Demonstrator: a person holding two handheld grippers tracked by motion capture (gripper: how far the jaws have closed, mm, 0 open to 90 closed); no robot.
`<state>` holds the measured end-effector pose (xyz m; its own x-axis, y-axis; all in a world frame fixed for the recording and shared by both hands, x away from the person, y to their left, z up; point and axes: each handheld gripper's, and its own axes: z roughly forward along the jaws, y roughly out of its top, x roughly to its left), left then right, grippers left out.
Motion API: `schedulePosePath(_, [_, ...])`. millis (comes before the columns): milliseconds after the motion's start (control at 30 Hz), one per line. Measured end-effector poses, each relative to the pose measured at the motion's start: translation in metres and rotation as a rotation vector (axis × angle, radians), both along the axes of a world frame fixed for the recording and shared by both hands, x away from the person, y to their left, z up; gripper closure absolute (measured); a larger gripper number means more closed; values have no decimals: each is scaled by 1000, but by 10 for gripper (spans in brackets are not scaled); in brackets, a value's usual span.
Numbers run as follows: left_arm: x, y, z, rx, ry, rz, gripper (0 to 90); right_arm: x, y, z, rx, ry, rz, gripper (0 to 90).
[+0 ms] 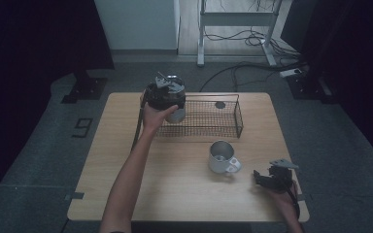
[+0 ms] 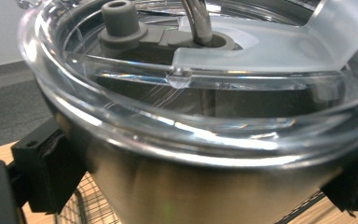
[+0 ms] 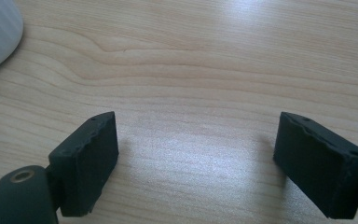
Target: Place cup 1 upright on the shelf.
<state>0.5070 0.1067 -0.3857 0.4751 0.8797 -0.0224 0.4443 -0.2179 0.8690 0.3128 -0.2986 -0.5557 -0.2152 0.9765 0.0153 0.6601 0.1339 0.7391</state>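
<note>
Gripping a lidded steel tumbler [image 1: 176,99] in the left gripper [image 1: 167,94] above the wire basket [image 1: 212,115] at upper centre, right gripper [image 1: 272,178] unclenched, empty, lower right.

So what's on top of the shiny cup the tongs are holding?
A clear plastic lid sits on the steel cup, with a grey stopper on it. A metal straw or loop goes through. Inside the cup stays hidden.
</note>
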Motion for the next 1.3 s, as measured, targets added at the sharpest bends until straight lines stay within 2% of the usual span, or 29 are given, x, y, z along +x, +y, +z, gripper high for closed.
schedulePosePath(533, [12, -5, -19, 33, 16, 22, 42, 0, 0, 0, 2, -1, 0, 134])
schedulePosePath(800, [17, -2, -29, 35, 28, 40, 42, 0, 0, 0, -1, 0, 0, 134])
schedulePosePath(900, [19, -2, -32, 47, 37, 41, 42, 0, 0, 0, 0, 0, 0, 134])
schedulePosePath(1000, [21, -2, -35, 35, 46, 45, 42, 0, 0, 0, 1, -1, 0, 134])
schedulePosePath(1233, [23, -3, -42, 41, 58, 48, 43, 0, 0, 0, 0, -1, 0, 134])
schedulePosePath(1300, [25, -4, -46, 52, 66, 50, 42, 0, 0, 0, -1, -1, 0, 134])
